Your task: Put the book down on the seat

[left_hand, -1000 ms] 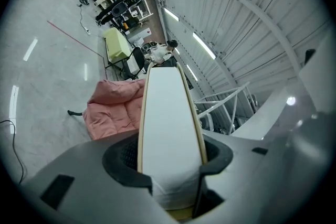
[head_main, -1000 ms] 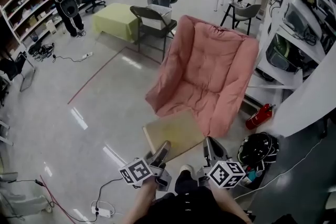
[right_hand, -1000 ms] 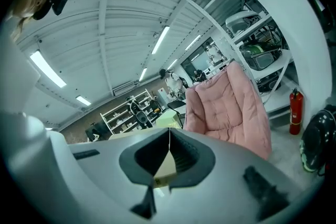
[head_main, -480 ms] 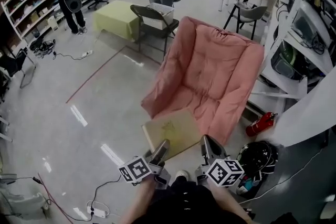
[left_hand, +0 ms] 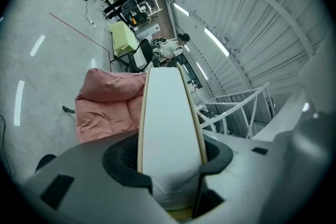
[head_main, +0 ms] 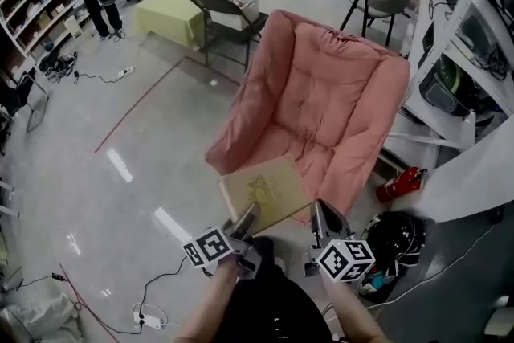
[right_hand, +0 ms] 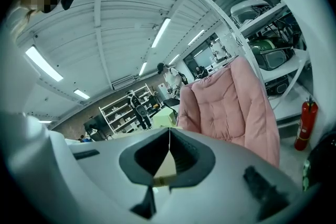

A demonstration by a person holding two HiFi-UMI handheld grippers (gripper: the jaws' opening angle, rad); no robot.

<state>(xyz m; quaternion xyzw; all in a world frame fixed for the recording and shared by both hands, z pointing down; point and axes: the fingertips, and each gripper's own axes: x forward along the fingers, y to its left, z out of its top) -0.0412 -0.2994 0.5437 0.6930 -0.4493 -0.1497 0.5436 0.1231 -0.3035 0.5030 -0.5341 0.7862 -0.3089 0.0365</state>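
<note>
Carried up the frame since a second ago: book (head_main: 263, 193) and both grippers together, with the pink chair (head_main: 329, 84) looming larger and nearer. Then short of the cushion; now overlapping the front lip of the seat (head_main: 269, 142) with its far edge. Held flat, tan cover up, low and centre in the head view. Touching the cushion or just above it? Cannot tell from here.

Left gripper (head_main: 245, 221) on the near left corner, jaws clamped on the white page block, which fills the middle of the left gripper view between the dark pads. Right gripper (head_main: 319, 214) at the near right corner, jaws pinched nearly together on a thin tan wedge of the book, seen dead centre in the right gripper view.

Off to the lower right, a red fire extinguisher (head_main: 399, 183) on the floor beside the chair, a black helmet (head_main: 393, 237) just below it. Upper left, a folding chair (head_main: 221, 12) and a yellow-green table (head_main: 167, 12), well apart from the action.
</note>
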